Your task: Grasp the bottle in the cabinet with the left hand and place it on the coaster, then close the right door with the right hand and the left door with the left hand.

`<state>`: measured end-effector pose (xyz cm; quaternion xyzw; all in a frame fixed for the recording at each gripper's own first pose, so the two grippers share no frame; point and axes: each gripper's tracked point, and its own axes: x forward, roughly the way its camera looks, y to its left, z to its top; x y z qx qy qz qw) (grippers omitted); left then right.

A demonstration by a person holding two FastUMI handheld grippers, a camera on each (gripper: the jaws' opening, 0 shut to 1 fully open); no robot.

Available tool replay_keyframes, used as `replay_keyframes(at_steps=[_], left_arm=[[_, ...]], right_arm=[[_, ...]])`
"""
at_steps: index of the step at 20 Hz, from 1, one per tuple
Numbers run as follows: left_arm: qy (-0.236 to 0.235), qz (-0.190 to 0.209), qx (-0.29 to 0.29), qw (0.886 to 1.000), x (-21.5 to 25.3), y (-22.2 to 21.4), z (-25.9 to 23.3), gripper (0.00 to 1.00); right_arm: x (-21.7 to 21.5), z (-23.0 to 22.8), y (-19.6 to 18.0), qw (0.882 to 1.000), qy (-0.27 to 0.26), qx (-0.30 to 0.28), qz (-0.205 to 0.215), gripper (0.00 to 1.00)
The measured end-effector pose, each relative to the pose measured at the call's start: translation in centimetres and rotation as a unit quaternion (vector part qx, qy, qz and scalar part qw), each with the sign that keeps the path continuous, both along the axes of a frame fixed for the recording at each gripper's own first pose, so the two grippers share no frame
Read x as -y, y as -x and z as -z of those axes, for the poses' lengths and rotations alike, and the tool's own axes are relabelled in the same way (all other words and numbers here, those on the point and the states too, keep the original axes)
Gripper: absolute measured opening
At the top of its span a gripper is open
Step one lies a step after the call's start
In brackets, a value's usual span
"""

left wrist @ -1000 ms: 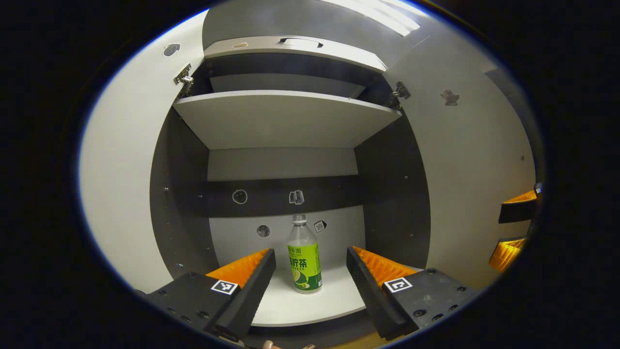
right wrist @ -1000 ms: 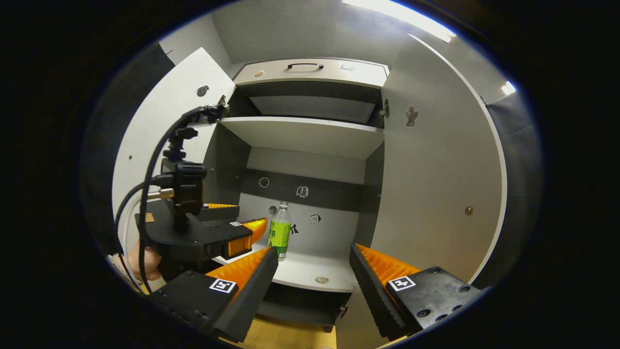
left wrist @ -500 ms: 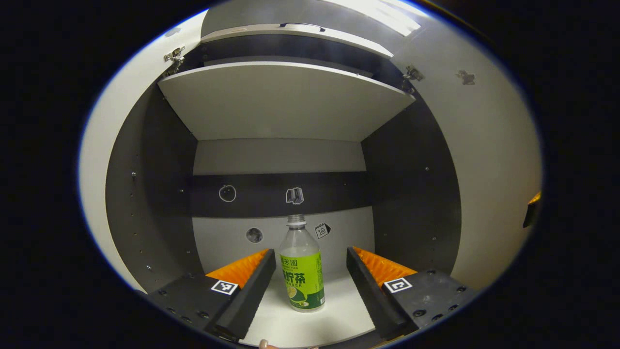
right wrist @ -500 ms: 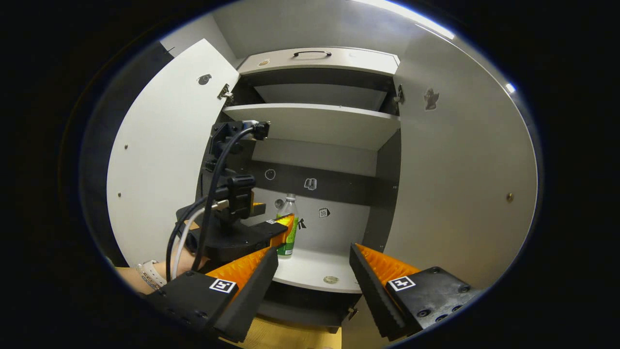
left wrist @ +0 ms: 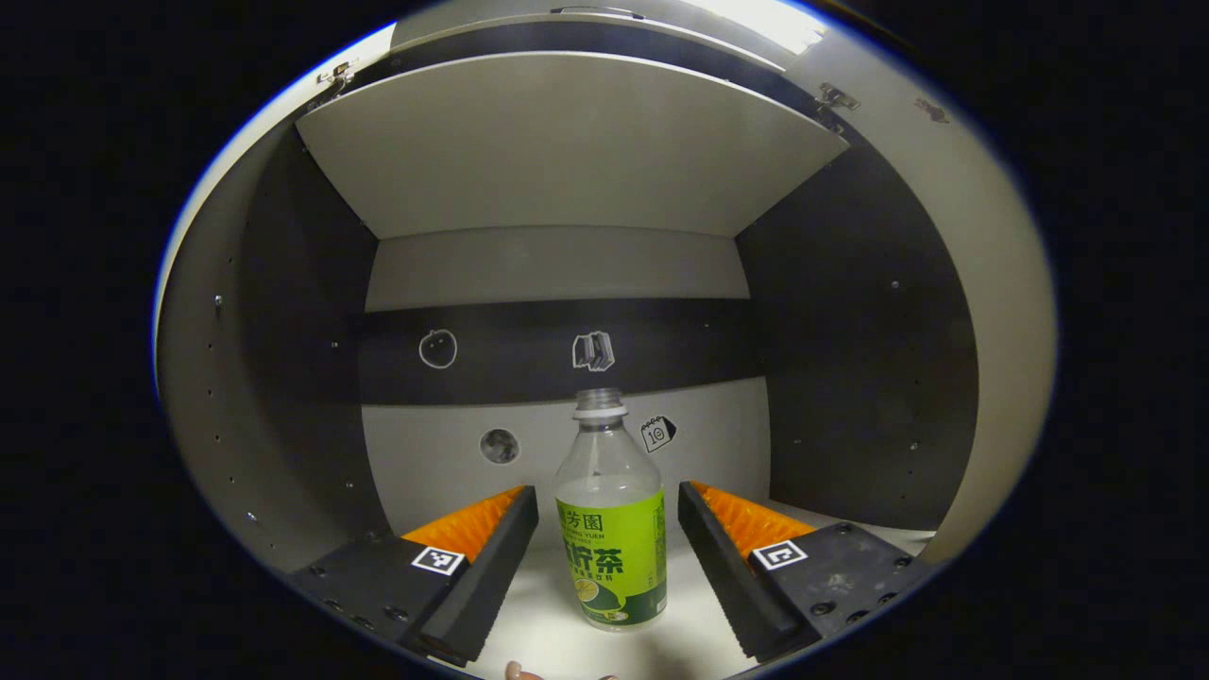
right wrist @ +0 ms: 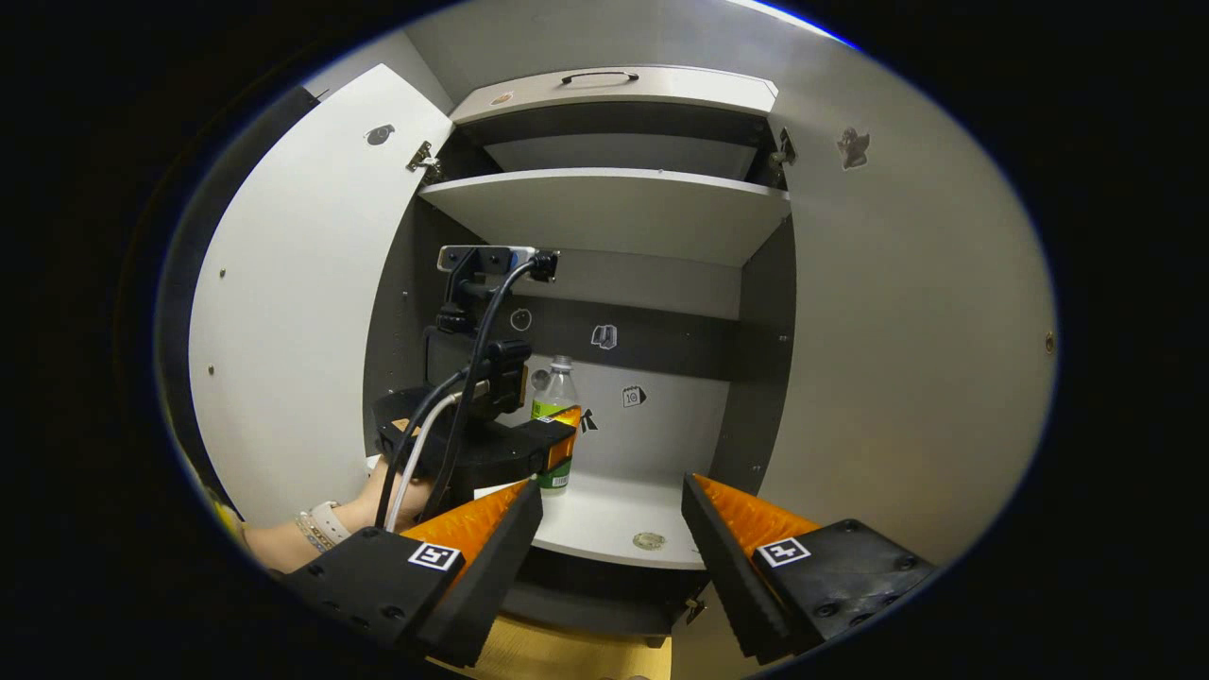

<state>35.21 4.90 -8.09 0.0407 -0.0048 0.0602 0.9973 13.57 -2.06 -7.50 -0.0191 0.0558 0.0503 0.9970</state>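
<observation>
My bottle [left wrist: 609, 529] stands upright on the cabinet's lower shelf [left wrist: 548, 642], clear plastic with a green label and pale cap. Both doors, left [right wrist: 293, 283] and right [right wrist: 907, 312], hang wide open.

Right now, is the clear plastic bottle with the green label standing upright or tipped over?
Upright: the clear plastic bottle with the green label stands on its base on the white cabinet shelf, cap at the top.
</observation>
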Motion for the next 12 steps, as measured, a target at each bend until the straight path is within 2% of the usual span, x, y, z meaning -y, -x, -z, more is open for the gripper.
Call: replay_keyframes(at_steps=[5,10,12], left_arm=[[0.026,0.010,-0.010,1.000,0.0,-1.7,1.5,0.95],[0.013,0.007,-0.021,1.000,-0.2,-3.1,2.0,0.95],[0.016,0.011,-0.022,1.000,0.2,-3.3,2.0,0.85]], right_arm=[[0.6,0.8,-0.7,1.000,0.005,-0.007,0.004,0.98],[0.8,1.3,-1.2,1.000,0.002,-0.015,0.002,0.98],[0.9,1.3,-1.4,1.000,0.000,-0.016,0.002,0.98]])
